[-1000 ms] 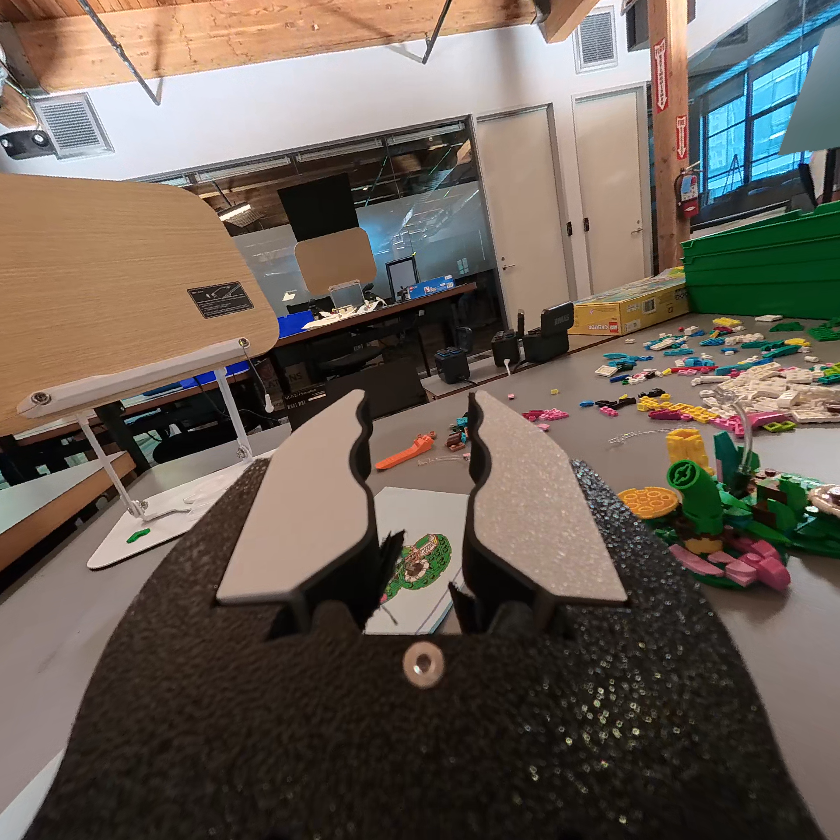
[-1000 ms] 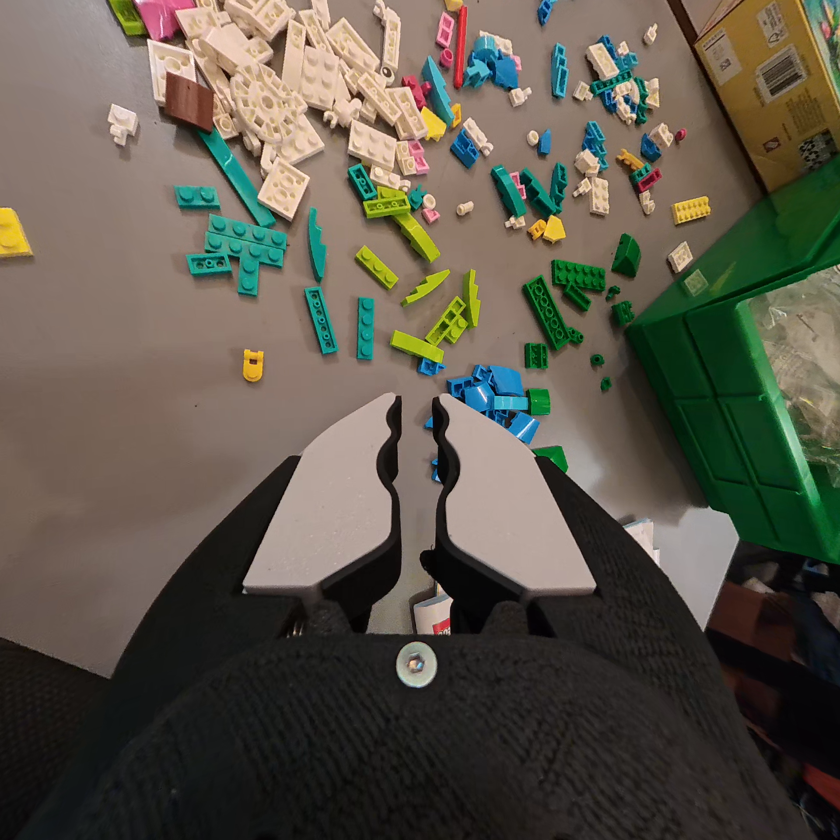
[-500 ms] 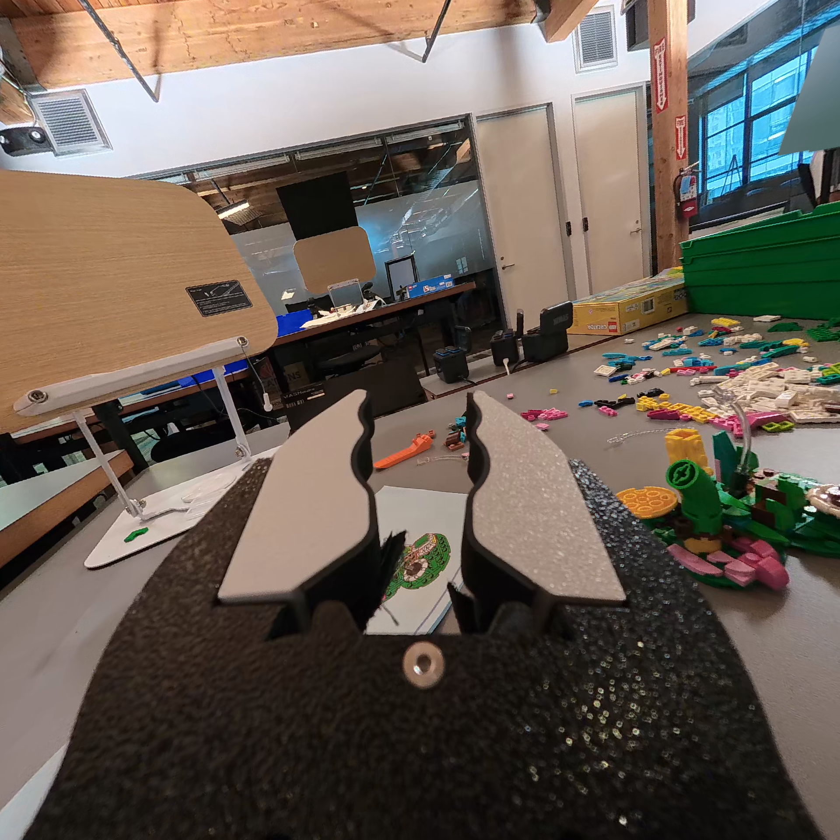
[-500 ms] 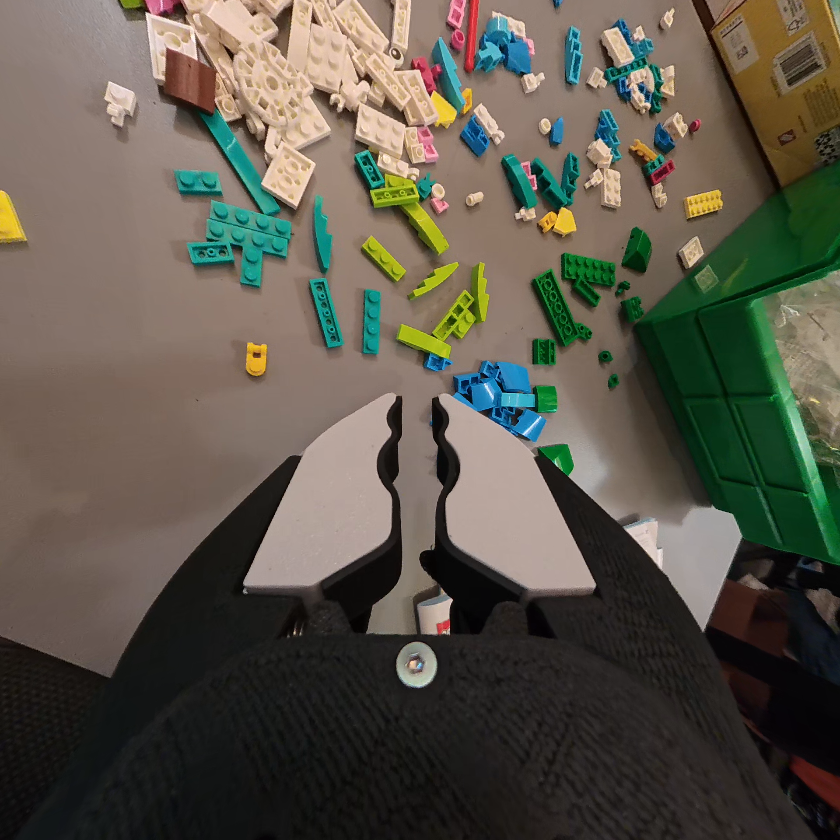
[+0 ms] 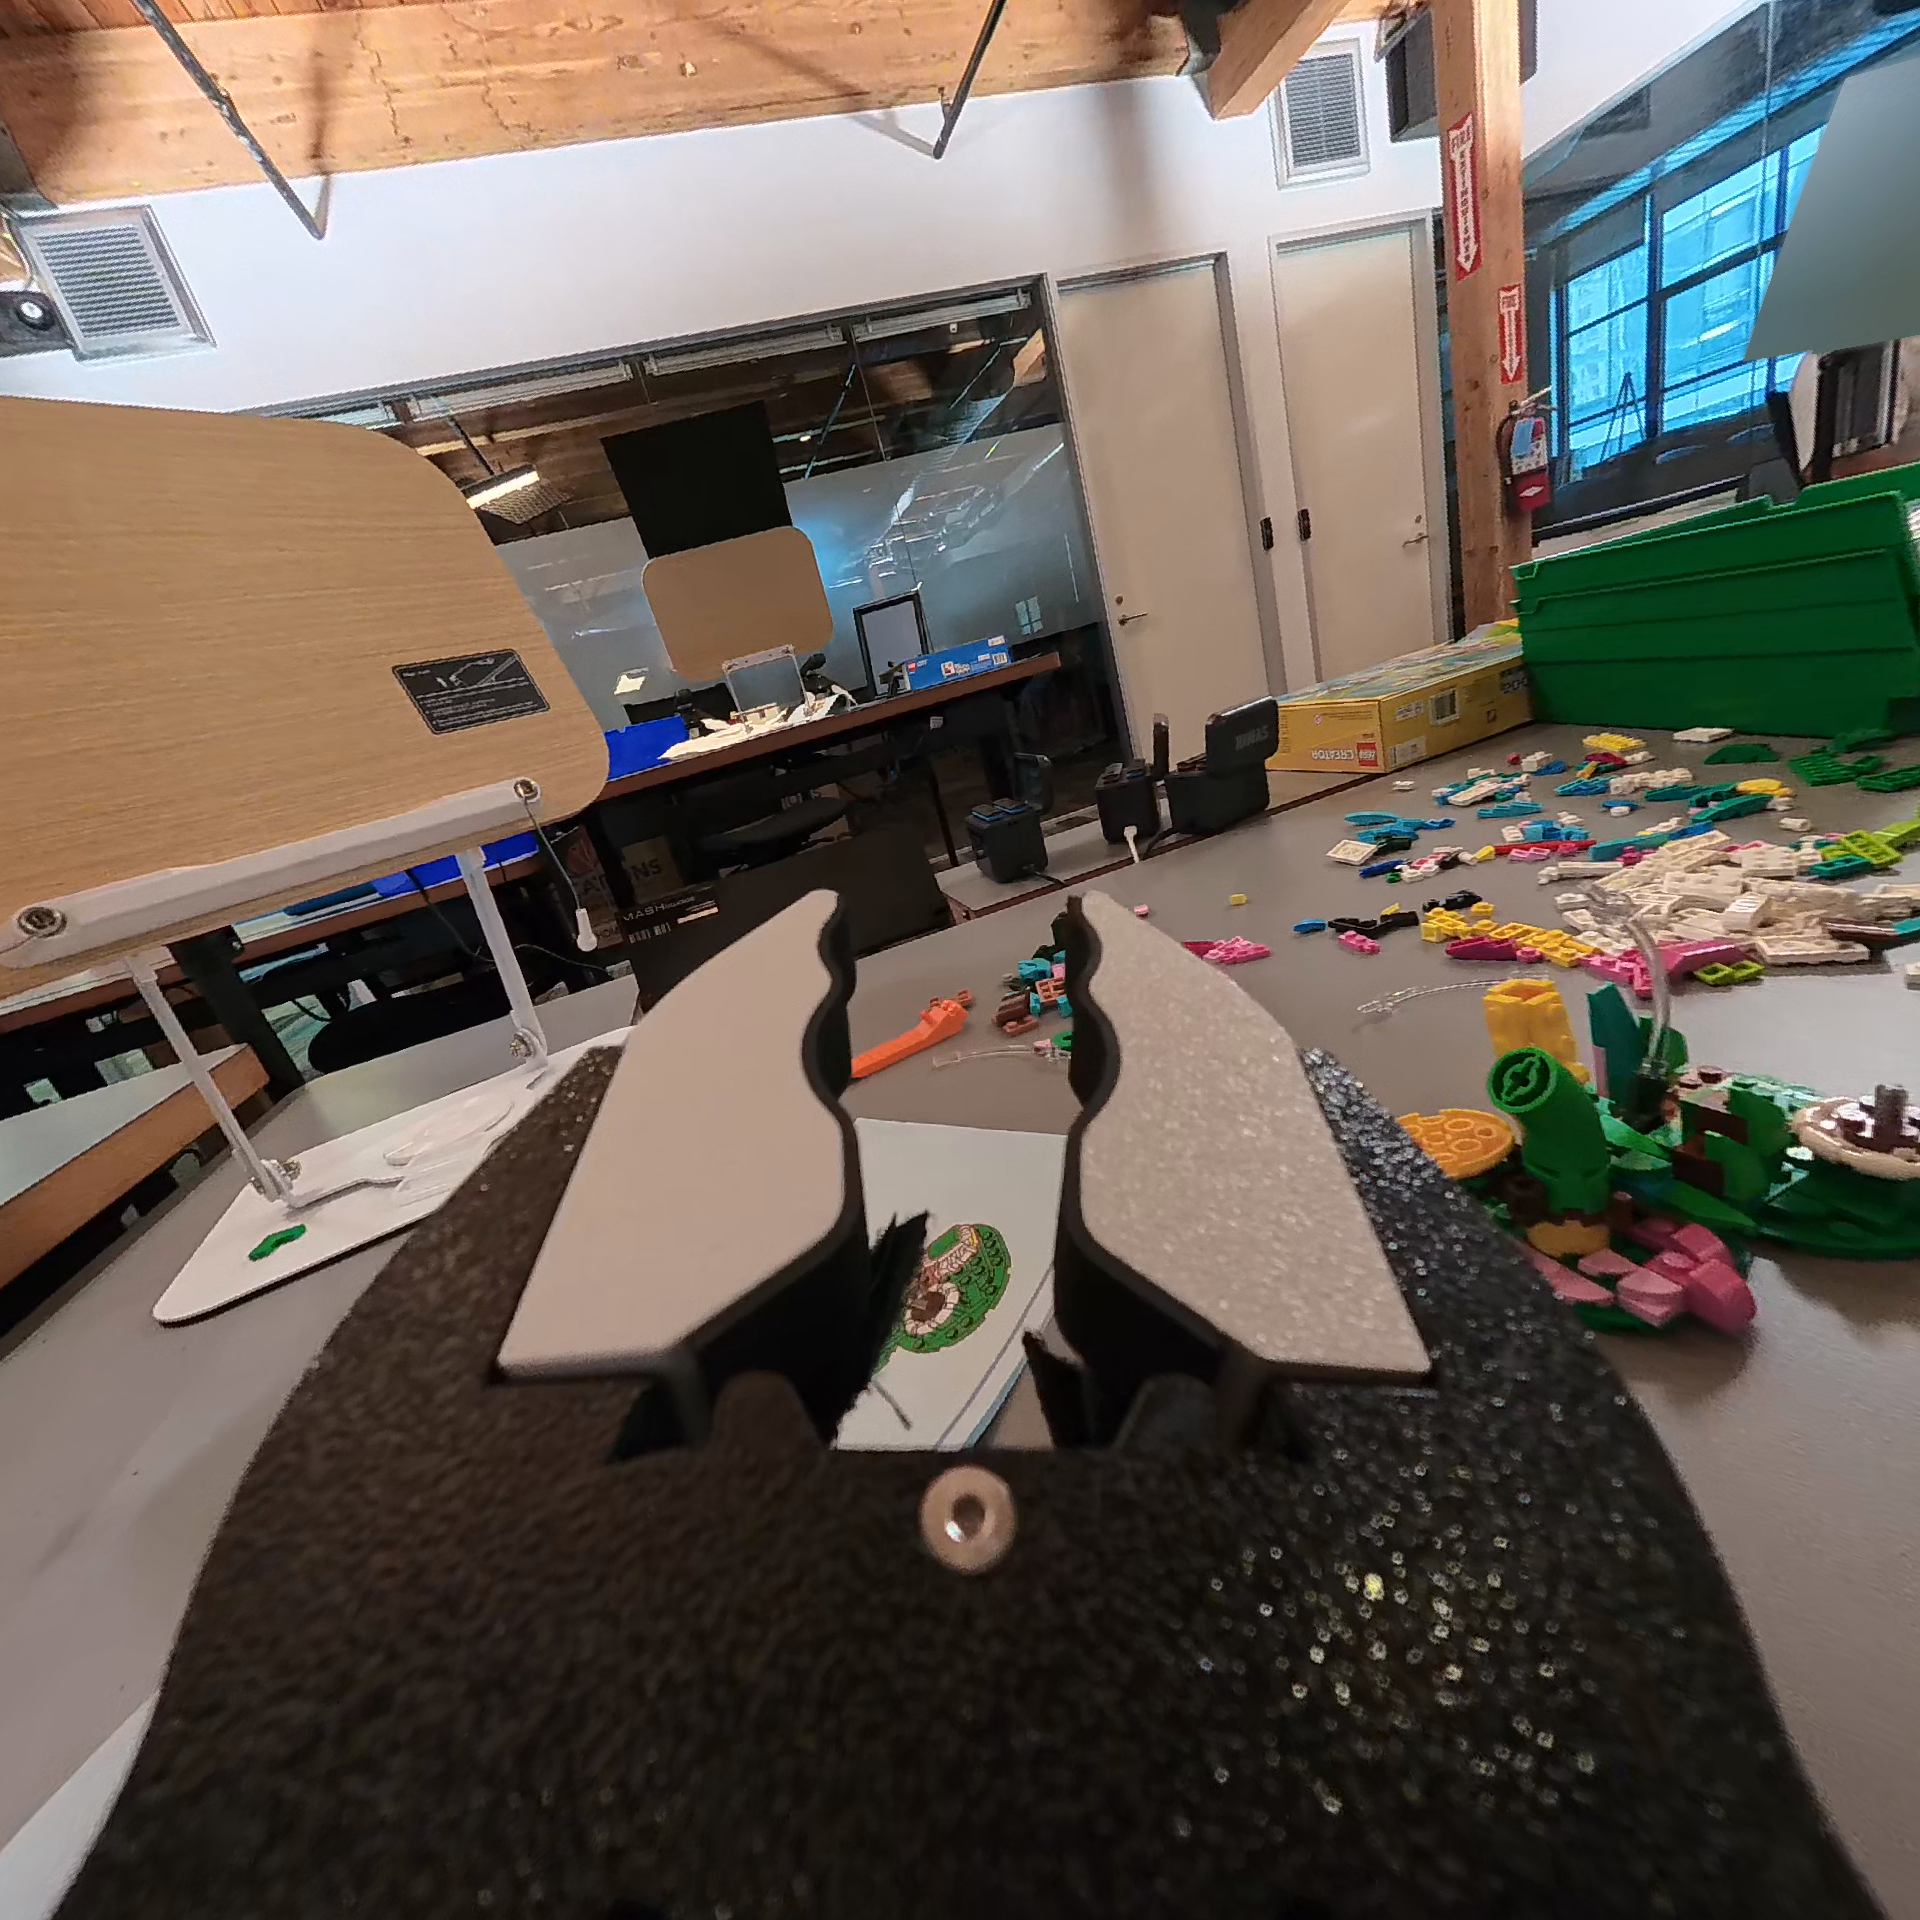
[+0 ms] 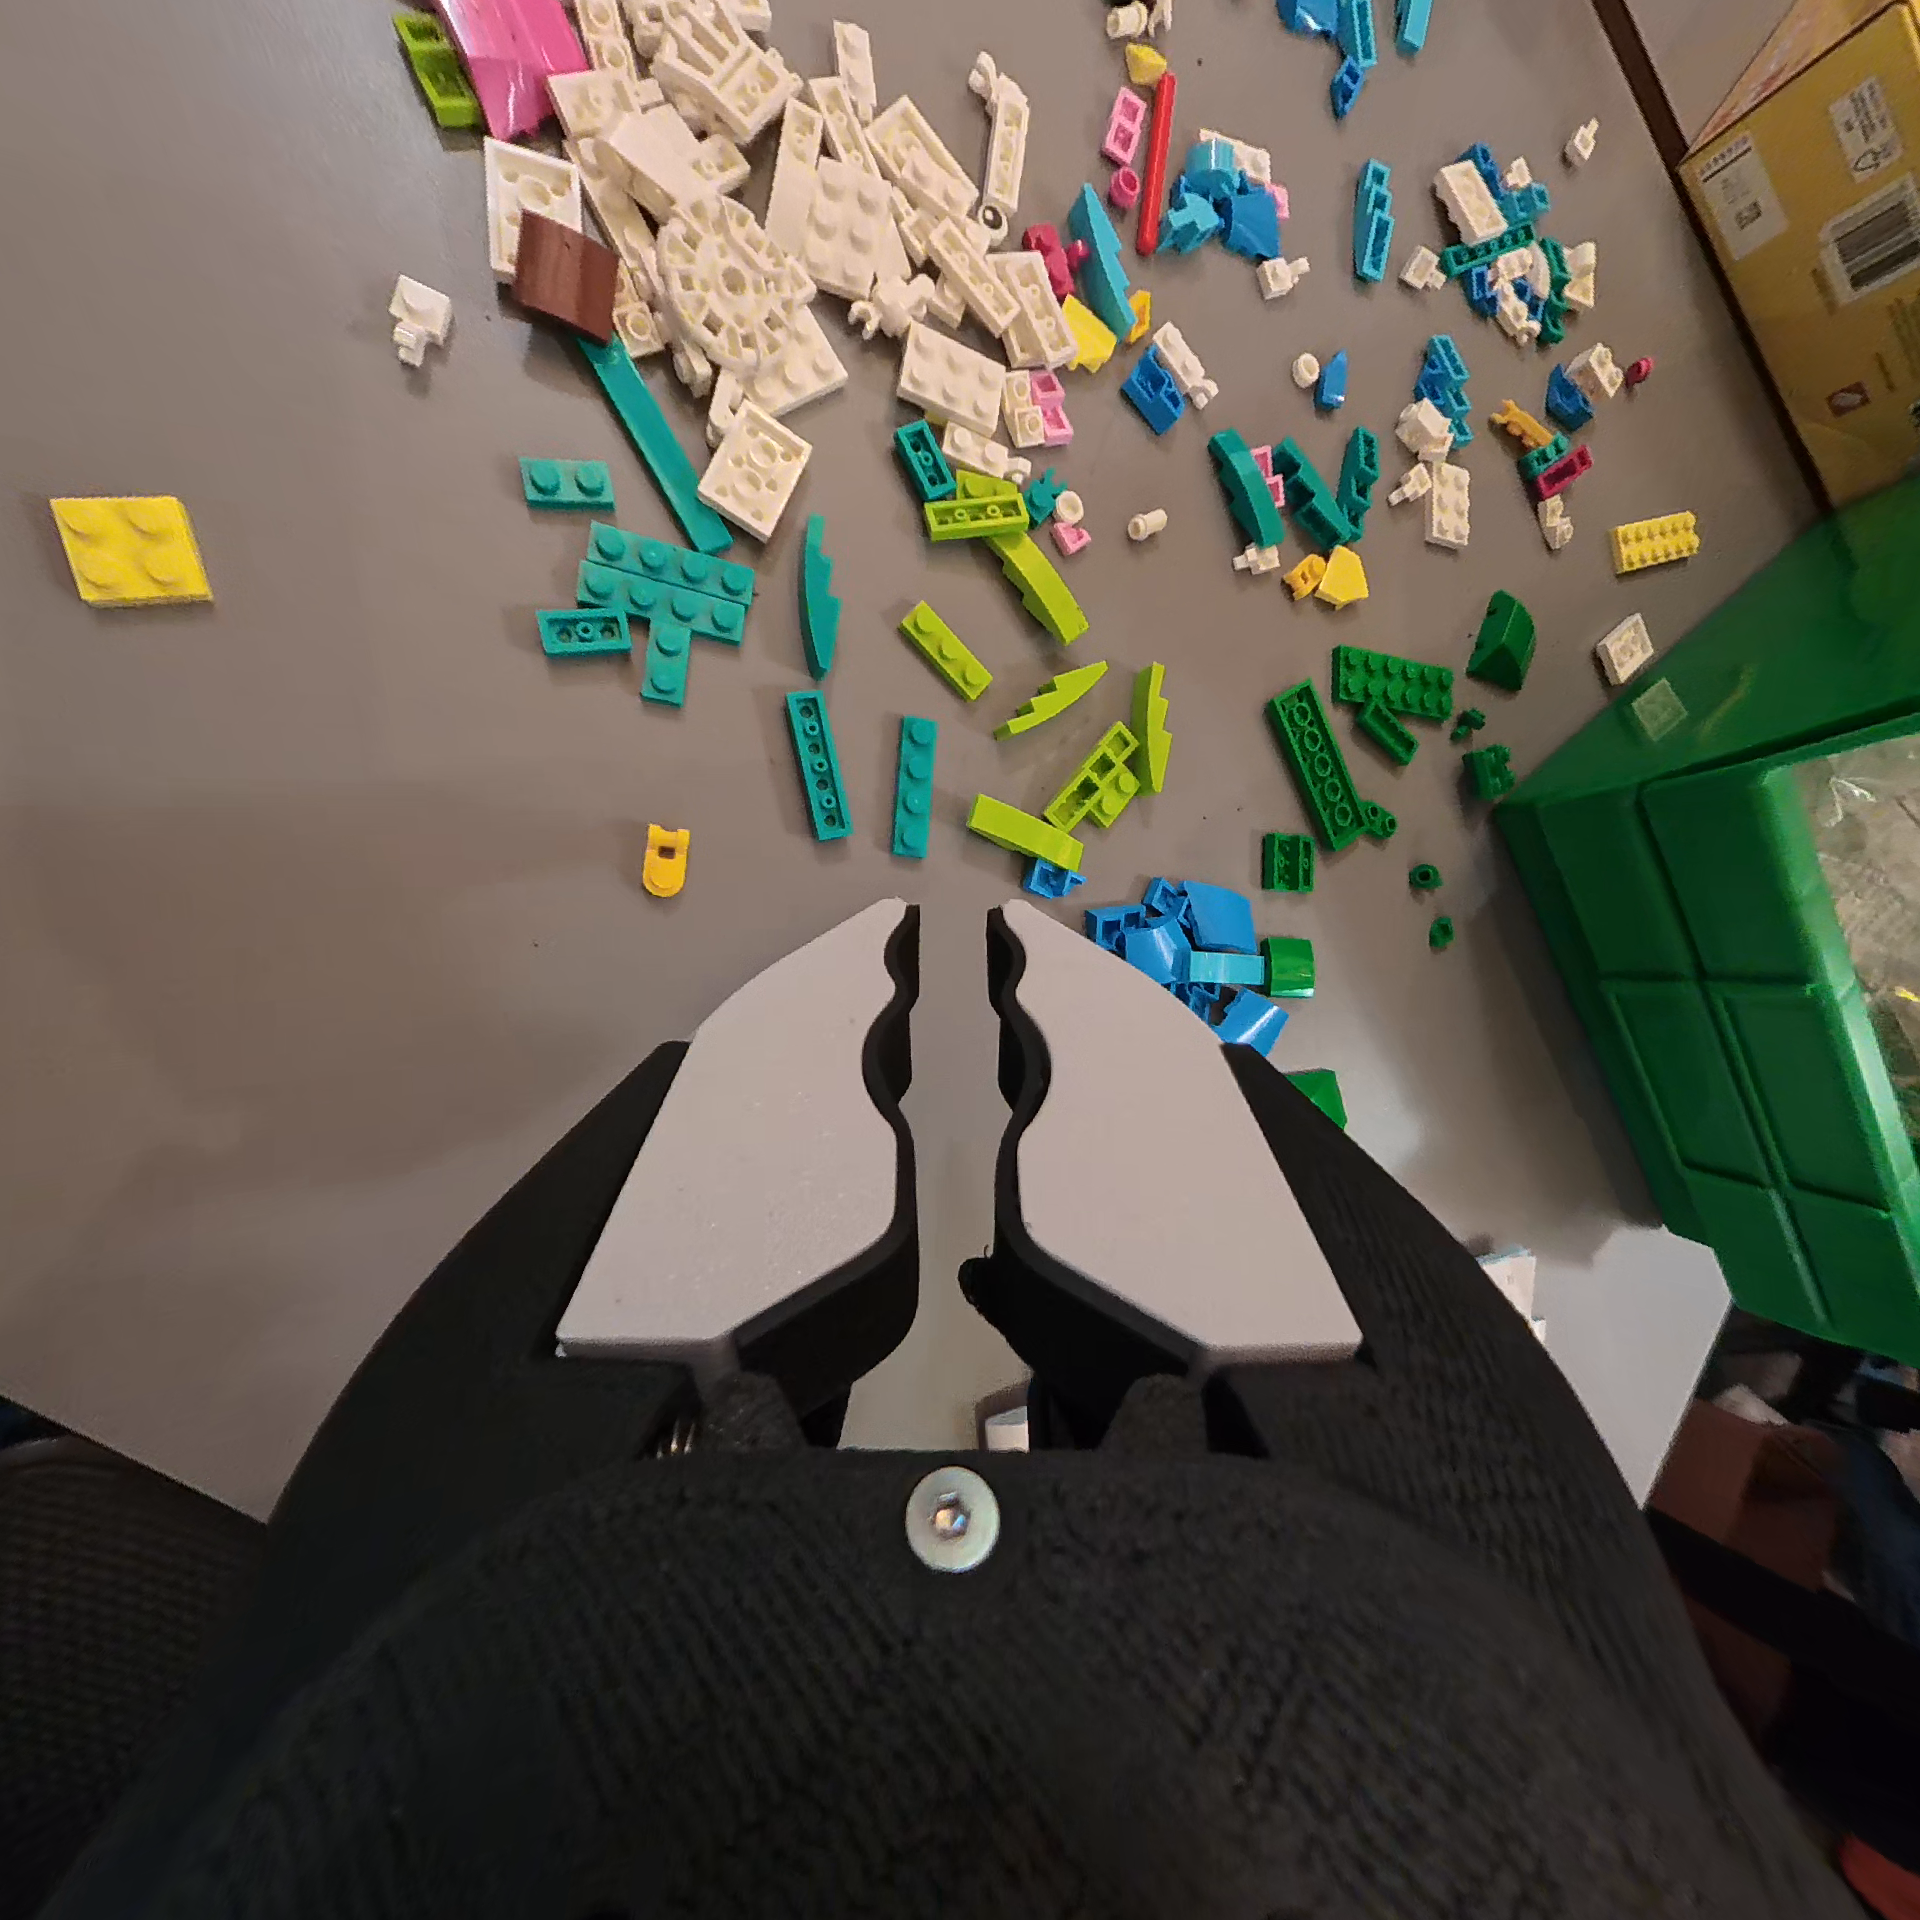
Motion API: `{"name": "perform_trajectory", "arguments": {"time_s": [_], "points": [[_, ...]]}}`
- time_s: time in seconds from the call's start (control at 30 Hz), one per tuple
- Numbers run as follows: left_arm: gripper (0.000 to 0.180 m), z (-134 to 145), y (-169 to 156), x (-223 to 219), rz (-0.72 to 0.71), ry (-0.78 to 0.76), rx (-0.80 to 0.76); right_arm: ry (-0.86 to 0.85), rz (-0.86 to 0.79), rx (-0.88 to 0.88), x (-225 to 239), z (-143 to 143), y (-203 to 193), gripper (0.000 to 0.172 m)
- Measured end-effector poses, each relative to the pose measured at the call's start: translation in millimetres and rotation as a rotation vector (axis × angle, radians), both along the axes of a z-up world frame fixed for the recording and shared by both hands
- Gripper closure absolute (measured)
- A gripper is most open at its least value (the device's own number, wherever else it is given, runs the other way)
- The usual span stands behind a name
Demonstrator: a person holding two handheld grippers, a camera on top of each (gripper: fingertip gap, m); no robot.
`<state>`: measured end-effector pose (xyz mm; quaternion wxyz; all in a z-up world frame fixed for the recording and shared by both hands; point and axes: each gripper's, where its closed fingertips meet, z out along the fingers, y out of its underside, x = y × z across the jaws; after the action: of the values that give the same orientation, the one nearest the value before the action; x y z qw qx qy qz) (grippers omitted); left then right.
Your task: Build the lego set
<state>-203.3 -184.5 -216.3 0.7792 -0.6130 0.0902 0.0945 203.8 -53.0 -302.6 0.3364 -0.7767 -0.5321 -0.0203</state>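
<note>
Left wrist view has the left gripper wide and bare over a printed booklet, an orange piece beyond, a brick flower model to its right. Only the right view looks down: right gripper narrow, bare, blue bricks beside it partly hidden, green bin cut off.

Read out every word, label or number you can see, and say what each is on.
I don't repeat writing; these things bear it.
Yellow box: printed brand, number, barcode labels.
Wooden board: black sticker, print too small.
Wooden post: two red signs.
Blue box on the far desk: too small.
Black case: pale lettering.
</note>
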Motion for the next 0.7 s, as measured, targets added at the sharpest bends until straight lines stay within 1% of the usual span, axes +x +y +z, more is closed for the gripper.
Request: {"name": "perform_trajectory", "arguments": {"time_s": [0.27,0.33,0.37,0.43,0.53,0.7], "points": [[0.143,0,0,0,-0.002,0.002,-0.003,-0.005,0.022,-0.007,-6,-3,-2,0.161],[0.148,-1,0,2,-0.021,0.009,-0.009,0.000,0.027,-0.004,-8,-3,-2,0.161],[0.153,-2,1,6,-0.040,0.023,-0.015,0.003,0.030,0.001,-10,-3,-1,0.161],[0.157,-4,2,13,-0.056,0.068,-0.026,0.013,0.041,0.009,-13,-3,-1,0.161],[0.150,-5,3,15,-0.019,0.123,-0.024,0.034,0.054,0.007,-17,-4,-2,0.161],[0.149,-5,3,15,-0.041,0.097,-0.031,0.018,0.063,0.005,-17,-6,3,0.162]]}}
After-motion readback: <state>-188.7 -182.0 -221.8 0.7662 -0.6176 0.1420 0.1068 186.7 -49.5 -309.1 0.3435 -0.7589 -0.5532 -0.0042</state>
